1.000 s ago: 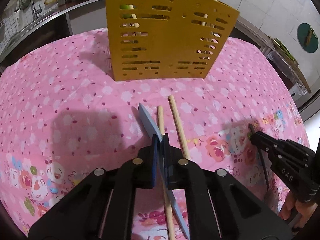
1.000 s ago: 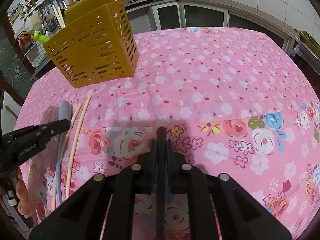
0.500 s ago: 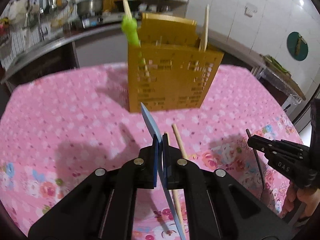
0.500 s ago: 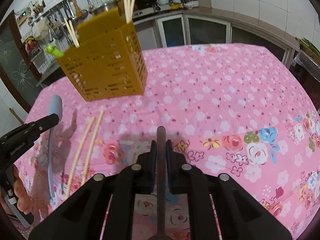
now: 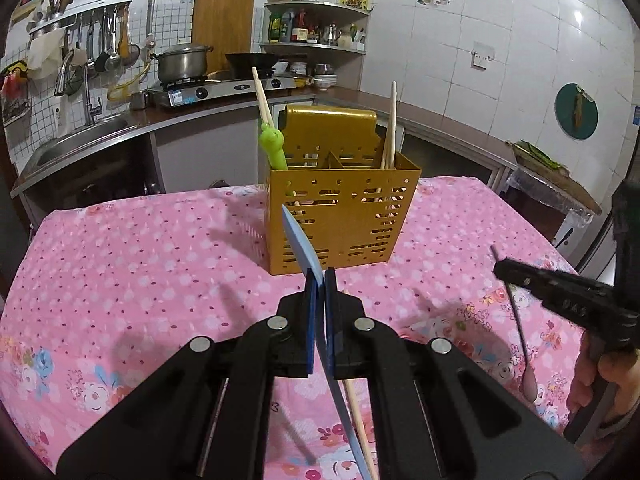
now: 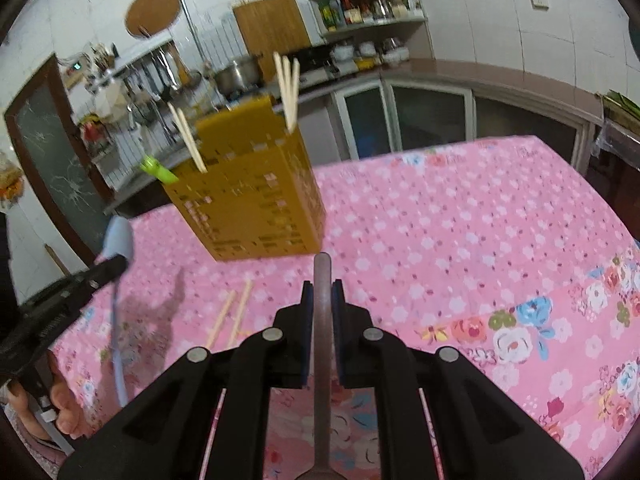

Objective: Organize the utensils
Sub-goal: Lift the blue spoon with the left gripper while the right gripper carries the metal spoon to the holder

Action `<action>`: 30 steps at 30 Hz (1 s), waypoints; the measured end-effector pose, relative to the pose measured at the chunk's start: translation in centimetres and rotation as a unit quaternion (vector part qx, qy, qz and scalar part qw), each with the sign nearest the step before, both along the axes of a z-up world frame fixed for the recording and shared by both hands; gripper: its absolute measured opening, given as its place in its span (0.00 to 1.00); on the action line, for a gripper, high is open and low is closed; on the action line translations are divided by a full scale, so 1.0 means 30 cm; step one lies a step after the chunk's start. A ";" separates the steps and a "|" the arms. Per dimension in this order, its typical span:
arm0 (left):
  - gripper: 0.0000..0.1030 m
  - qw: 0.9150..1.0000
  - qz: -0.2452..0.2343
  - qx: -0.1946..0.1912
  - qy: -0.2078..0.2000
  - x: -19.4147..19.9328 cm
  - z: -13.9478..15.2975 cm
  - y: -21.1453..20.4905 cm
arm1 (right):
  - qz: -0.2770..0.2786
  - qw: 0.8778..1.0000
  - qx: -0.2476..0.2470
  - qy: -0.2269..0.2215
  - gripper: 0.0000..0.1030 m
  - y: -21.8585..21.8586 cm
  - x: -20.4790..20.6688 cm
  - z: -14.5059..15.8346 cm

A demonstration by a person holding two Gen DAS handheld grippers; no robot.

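A yellow perforated utensil holder (image 5: 340, 208) stands on the pink floral tablecloth (image 5: 140, 272), holding chopsticks and a green utensil (image 5: 274, 146). My left gripper (image 5: 319, 280) is shut on a light blue spoon (image 5: 298, 238), lifted above the cloth in front of the holder. My right gripper (image 6: 322, 292) is shut on a dark metal spoon (image 6: 322, 320), also lifted; it shows in the left wrist view (image 5: 520, 336). Two wooden chopsticks (image 6: 232, 314) lie on the cloth. The holder (image 6: 248, 200) is blurred in the right wrist view.
Behind the table runs a kitchen counter with a sink (image 5: 80, 136), a gas stove with a pot (image 5: 184, 64) and a shelf of bottles (image 5: 316, 32). The table's far edge lies just behind the holder.
Both grippers have risen from the tablecloth with their spoons and tilted up toward the holder. The two chopsticks stay on the cloth.
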State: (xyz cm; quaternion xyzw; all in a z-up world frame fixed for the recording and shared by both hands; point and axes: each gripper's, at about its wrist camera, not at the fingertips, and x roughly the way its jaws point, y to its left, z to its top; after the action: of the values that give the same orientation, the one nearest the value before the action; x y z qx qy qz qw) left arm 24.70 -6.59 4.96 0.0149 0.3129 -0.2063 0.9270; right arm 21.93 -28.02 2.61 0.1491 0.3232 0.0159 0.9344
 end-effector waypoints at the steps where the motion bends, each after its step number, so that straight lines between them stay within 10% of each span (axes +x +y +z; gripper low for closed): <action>1: 0.02 1.000 0.001 0.000 -0.002 -0.001 -0.001 0.000 | -0.001 1.000 -0.001 -0.011 0.09 0.000 -0.009 0.011; 30: 0.02 0.979 -0.006 -0.040 -0.199 0.033 0.292 -0.031 | 0.002 0.974 -0.012 -0.227 0.09 0.048 0.035 0.346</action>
State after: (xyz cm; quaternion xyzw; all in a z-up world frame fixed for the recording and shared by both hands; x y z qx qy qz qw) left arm 25.68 -7.52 13.72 0.0201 0.1134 -0.2175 0.9692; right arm 22.99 -26.57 13.00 0.1295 0.1030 0.0469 0.9851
